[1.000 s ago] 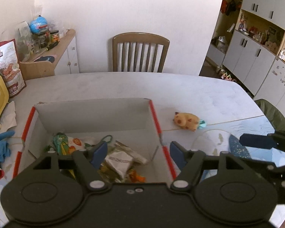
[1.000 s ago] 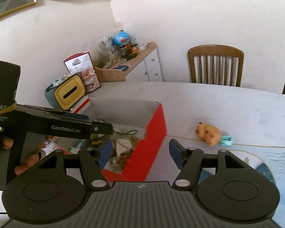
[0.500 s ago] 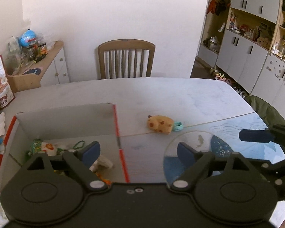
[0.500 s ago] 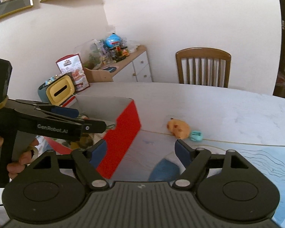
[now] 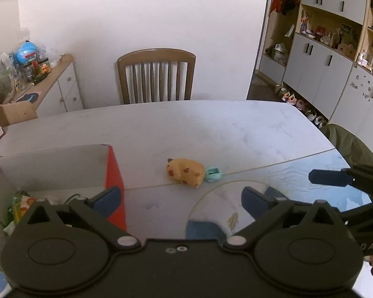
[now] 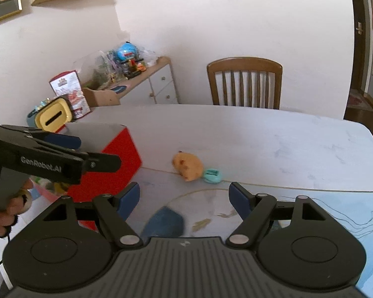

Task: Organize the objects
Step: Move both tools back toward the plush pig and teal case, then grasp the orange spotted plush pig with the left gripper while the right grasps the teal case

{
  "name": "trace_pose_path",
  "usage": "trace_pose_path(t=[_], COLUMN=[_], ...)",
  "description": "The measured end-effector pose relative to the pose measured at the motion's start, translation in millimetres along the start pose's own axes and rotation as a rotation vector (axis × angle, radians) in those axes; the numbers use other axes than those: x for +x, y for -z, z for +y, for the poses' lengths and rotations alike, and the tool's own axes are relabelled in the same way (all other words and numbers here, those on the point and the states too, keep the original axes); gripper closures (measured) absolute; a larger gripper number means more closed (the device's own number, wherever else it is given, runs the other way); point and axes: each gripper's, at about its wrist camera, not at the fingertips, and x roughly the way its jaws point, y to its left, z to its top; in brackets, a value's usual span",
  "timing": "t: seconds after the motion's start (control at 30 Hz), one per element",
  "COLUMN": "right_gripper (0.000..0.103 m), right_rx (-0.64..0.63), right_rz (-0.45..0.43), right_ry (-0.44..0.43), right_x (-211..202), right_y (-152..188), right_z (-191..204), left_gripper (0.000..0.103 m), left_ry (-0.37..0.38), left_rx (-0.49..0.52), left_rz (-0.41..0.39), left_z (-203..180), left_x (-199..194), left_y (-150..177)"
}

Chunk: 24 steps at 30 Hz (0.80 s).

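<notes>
Left wrist: left hand-held gripper (image 5: pixel 180 198) spread, level, empty

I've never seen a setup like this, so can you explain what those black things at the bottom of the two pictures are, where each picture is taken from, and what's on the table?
There is no robot arm here. A person holds a pair of handheld tongs in each hand, and each pair carries a wide-angle camera looking forward along its two blue-tipped fingers. One picture comes from the left tongs, the other from the right tongs; each view also catches the other pair at its edge. Both tongs are open and hold nothing. On the pale table lies an orange plush toy with a small teal piece touching it. Beside them stands a red-sided cardboard box with packets already inside. A wooden chair stands behind.
</notes>
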Motion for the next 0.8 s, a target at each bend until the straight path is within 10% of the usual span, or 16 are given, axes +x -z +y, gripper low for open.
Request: trace_pose_path(t=[0.8], right_gripper=[0.025], right_rx=[-0.097], right_rz=[0.111], right_ry=[-0.005], right_x=[108.8], right_y=[-0.5], right_z=[-46.4], left_gripper=[0.001], left_ry=[-0.067], left_rx=[-0.056], left_rz=[0.132], left_z=[-6.7], left_x=[115.0], left_y=[-46.7])
